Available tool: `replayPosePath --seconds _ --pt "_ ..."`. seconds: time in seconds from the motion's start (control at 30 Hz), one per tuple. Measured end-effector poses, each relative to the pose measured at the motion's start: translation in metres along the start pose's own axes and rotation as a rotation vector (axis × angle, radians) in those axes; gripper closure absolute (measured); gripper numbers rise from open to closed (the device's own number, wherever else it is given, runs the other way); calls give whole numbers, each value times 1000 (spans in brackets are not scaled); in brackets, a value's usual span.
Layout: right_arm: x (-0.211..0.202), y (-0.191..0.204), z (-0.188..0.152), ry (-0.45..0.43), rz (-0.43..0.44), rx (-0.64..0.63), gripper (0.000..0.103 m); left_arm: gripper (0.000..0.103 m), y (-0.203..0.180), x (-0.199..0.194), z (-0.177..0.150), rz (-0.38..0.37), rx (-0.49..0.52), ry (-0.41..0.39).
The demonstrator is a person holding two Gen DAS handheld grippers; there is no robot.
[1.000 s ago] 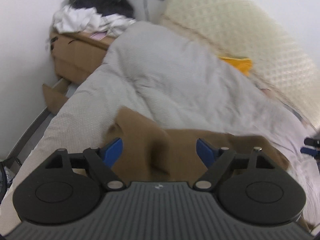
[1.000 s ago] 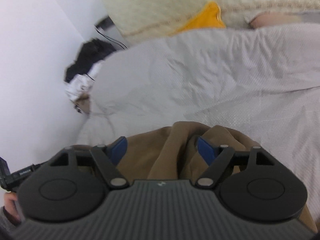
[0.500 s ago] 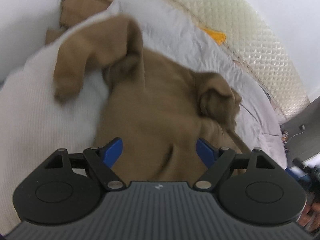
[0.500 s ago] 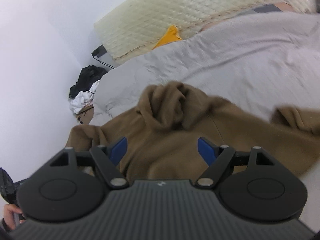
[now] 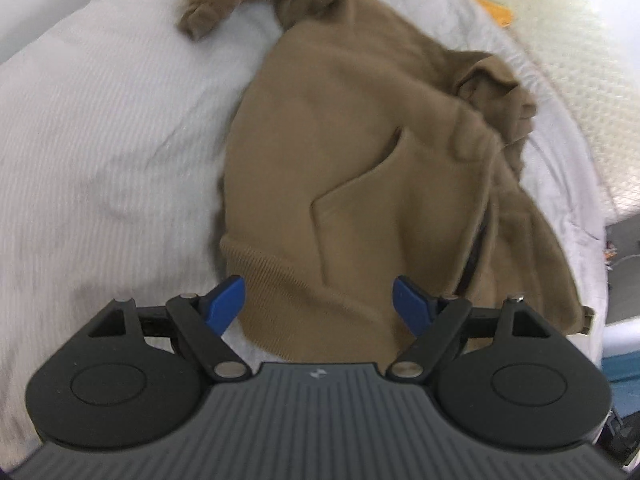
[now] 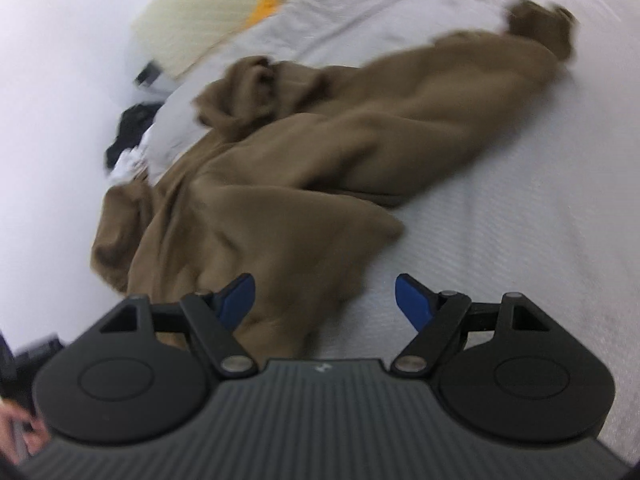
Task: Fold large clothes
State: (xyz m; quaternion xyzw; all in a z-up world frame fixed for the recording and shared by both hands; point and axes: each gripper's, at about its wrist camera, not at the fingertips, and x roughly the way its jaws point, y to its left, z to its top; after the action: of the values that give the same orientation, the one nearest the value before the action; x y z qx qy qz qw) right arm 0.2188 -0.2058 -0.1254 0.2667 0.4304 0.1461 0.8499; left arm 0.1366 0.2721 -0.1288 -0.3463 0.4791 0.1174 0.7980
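A large brown hooded jacket (image 5: pixel 360 168) lies spread and rumpled on the white bed (image 5: pixel 100 140). In the left wrist view its ribbed hem is nearest me, one sleeve reaches to the top left and the hood is bunched at the right. My left gripper (image 5: pixel 319 304) is open over the hem, holding nothing. In the right wrist view the jacket (image 6: pixel 280 168) lies in folds with a sleeve stretched to the upper right. My right gripper (image 6: pixel 325 300) is open, with its left finger over the cloth and its right finger over the bedsheet (image 6: pixel 520 200).
A cream quilted headboard (image 5: pixel 580 80) runs along the far side, with a yellow item (image 5: pixel 496 10) beside it. A pile of dark and white clothes (image 6: pixel 128 140) sits by the white wall. A blue object (image 5: pixel 620 364) is at the bed's right edge.
Both grippers pulled back and tilted down. The jacket went from a bunched heap near the fingers to lying spread out on the bed, with its sleeves flung outward.
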Motion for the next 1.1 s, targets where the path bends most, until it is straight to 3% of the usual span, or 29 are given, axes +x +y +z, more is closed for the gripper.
replayPosePath --seconds 0.13,0.33,0.57,0.77,0.9,1.03,1.1 --pt "15 -37 2 56 -21 165 30 19 -1 10 -10 47 -62 22" --pt "43 -61 14 9 -1 191 31 19 0 28 -5 123 -125 16" --pt "82 -62 38 -34 174 58 23 19 3 55 -5 180 -188 29" --pt "123 -66 56 50 335 5 18 20 -4 73 -4 157 -194 32" --pt "149 -64 57 128 428 -20 19 35 0 80 -1 147 -198 40" --pt "155 -56 59 193 453 -43 20 51 -6 83 4 151 -186 33" --pt "152 -50 60 217 459 -53 35 68 -12 81 7 144 -151 23"
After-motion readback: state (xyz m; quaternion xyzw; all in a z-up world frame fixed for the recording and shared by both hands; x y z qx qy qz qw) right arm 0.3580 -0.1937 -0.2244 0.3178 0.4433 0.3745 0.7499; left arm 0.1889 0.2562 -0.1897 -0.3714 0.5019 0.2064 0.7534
